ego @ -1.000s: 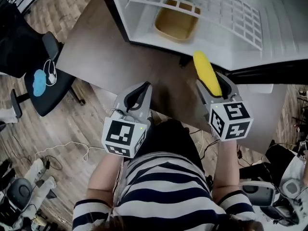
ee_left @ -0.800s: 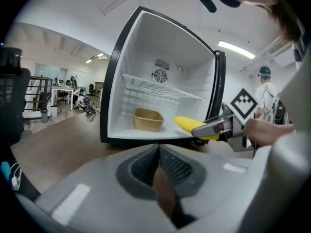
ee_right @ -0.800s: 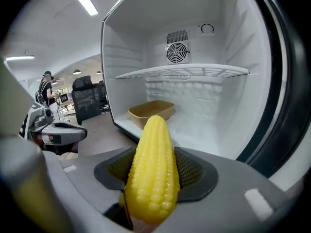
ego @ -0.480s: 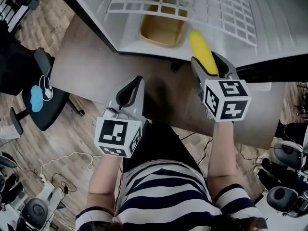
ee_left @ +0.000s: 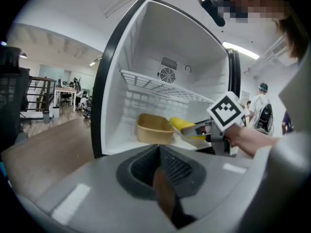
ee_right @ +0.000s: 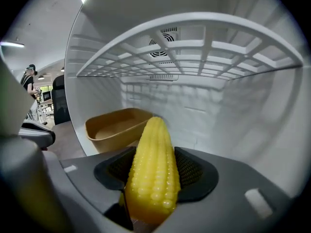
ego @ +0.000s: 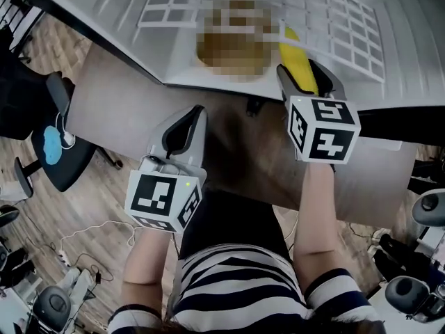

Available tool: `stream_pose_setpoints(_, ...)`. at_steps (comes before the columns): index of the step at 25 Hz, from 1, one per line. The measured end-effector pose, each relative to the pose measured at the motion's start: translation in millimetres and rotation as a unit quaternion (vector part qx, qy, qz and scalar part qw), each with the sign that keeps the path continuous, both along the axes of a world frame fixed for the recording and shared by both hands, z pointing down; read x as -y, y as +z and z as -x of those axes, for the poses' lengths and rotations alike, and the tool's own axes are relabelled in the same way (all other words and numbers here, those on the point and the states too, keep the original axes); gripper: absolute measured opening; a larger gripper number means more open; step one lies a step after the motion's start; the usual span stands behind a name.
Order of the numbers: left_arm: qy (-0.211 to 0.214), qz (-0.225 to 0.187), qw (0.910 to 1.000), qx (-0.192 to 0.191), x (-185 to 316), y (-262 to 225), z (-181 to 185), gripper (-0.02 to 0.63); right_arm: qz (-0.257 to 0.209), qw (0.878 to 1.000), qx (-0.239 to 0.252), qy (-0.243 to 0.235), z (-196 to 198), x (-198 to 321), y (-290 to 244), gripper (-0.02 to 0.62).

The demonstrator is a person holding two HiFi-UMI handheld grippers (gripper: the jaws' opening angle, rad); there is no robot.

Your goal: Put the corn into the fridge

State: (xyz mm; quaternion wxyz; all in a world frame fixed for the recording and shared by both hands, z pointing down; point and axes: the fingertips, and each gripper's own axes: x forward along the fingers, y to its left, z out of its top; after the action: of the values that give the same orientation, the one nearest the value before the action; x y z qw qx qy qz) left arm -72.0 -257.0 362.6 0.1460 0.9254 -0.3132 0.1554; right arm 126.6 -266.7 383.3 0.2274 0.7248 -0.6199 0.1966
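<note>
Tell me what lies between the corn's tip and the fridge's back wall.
Nothing: the right gripper view shows only bare white fridge interior there. The tan tray sits left of the corn.

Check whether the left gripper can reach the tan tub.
Probably yes: the fridge is open, nothing lies between the left gripper and tan tub; the right gripper with corn sits beside it.

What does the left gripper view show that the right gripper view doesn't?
Only the left gripper view: the right gripper from the side, holding the corn at the fridge opening, plus the left gripper's own shut, empty fingers. Only the right gripper view: its fingers clamped on the corn, close up. Both: the tan tray and white wire shelf inside the fridge.
</note>
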Motion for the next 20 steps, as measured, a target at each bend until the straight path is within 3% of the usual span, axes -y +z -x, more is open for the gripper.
stream_pose_setpoints(11,-0.039,-0.043,0.9983,0.006,25,3,-8,0.0,-0.003,1.0,-0.02,0.004,-19,19,1,0.253)
stream_pose_setpoints(20,-0.048,-0.046,0.9978,0.002,30,7,-9,0.0,0.005,0.999,-0.037,0.0,-17,18,11,0.255)
